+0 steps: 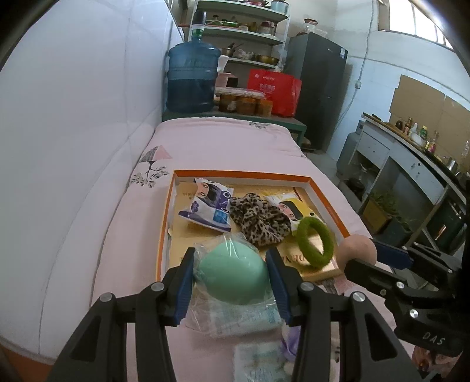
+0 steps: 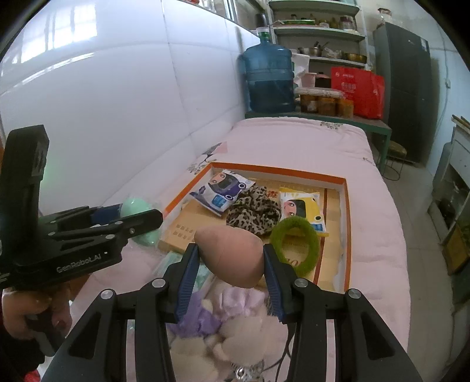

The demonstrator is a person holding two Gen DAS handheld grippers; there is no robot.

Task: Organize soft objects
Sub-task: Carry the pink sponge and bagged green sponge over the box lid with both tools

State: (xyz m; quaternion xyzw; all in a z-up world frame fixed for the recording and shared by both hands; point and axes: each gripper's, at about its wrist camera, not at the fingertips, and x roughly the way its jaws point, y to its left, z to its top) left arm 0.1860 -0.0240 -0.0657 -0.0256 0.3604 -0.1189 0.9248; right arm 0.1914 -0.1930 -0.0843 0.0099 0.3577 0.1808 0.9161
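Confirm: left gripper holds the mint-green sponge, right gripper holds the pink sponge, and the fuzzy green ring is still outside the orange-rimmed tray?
Wrong about the ring. The fuzzy green ring already lies inside the orange-rimmed tray, as the right wrist view shows. The left gripper does hold the mint-green sponge, the right gripper the pink sponge.

Before you: a pink quilted bed (image 1: pixel 223 147) against a glossy white wall (image 1: pixel 88 117). Beyond it, a blue water jug (image 1: pixel 191 76), metal shelving (image 1: pixel 243 32) and a dark refrigerator (image 1: pixel 320 85). Daylight enters through high windows (image 1: pixel 423 20) at right.
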